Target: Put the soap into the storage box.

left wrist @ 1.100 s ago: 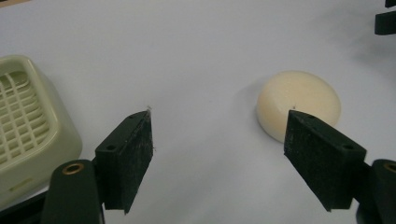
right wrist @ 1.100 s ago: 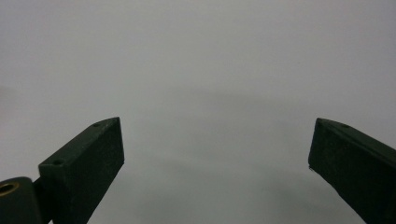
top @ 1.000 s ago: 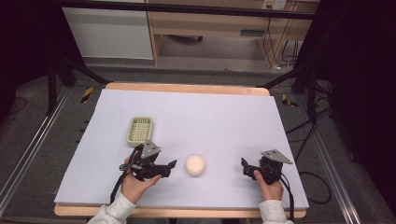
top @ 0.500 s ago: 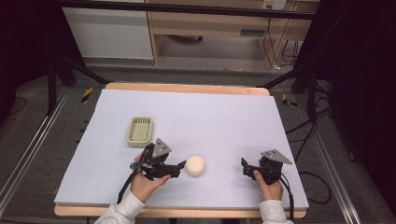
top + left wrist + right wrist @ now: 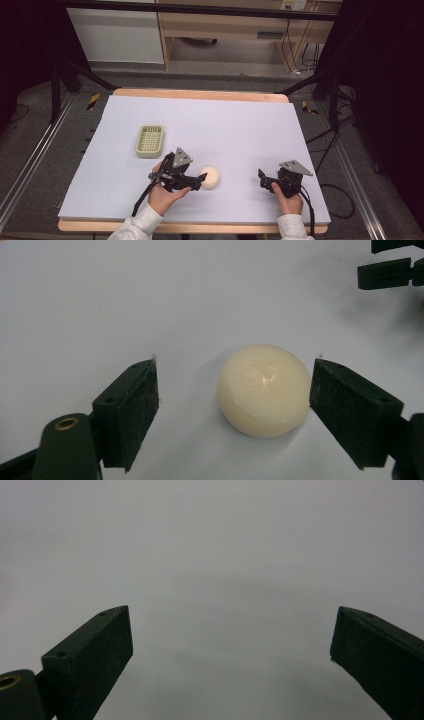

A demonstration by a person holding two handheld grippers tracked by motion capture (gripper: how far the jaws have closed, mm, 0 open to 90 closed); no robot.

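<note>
A cream round ball (image 5: 210, 177) lies on the pale mat near the front middle. My left gripper (image 5: 202, 180) is open, its tips reaching the ball's left side. In the left gripper view the ball (image 5: 263, 389) sits between the two spread jaws, closer to the right one, and no jaw presses on it. My right gripper (image 5: 262, 179) rests on the mat at the front right, apart from the ball. Its jaws stand wide open over bare mat (image 5: 225, 595) in the right gripper view. The right gripper's tips (image 5: 385, 272) show at the top right of the left gripper view.
A pale green slatted tray (image 5: 150, 140) sits on the mat left of centre, behind my left hand. The mat (image 5: 240, 130) covers a wooden table whose front edge (image 5: 200, 227) runs close under both forearms. Dark stands and cables flank the table.
My left gripper has moved right across the mat until its open jaws stand around the ball. The right gripper and the ball have stayed put.
</note>
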